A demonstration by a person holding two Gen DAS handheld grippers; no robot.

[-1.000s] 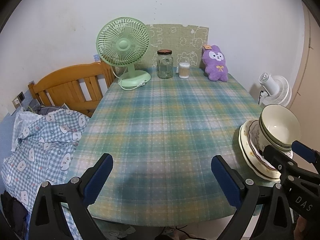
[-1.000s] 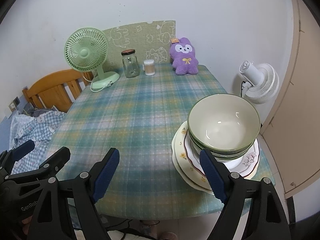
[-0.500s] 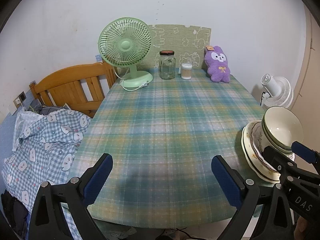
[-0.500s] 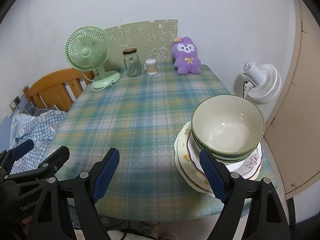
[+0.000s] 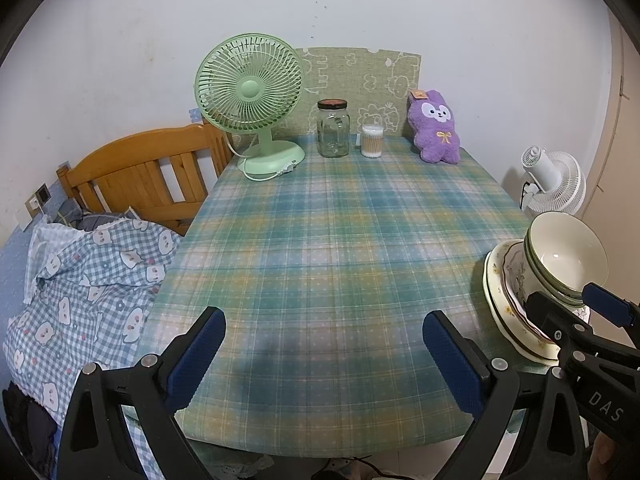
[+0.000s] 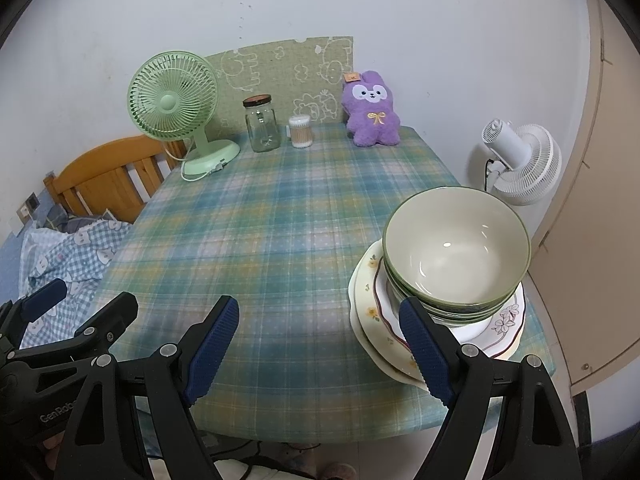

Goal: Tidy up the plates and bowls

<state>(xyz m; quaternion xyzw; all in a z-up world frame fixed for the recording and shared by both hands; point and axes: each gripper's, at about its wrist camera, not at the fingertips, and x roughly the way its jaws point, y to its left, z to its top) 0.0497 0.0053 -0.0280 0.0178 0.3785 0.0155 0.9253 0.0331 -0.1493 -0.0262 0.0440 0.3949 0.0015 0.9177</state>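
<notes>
My jaws stand spread and empty on both left gripper point(image 5: 324, 354) and right gripper point(image 6: 320, 344), near nested bowls point(image 6: 456, 256) on stacked plates point(image 6: 370, 312), presumably stacked for compactness.

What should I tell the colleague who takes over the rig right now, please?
Left gripper: open, holding nothing, over the table's near edge.
Right gripper: open, holding nothing, its right finger beside the dishes.
Dishes: bowls nested on stacked plates at the near right corner of the table.
Done or left: plates and bowls lie in one stack. This fits a finished tidy-up or a pile awaiting sorting; the views cannot settle which.
</notes>
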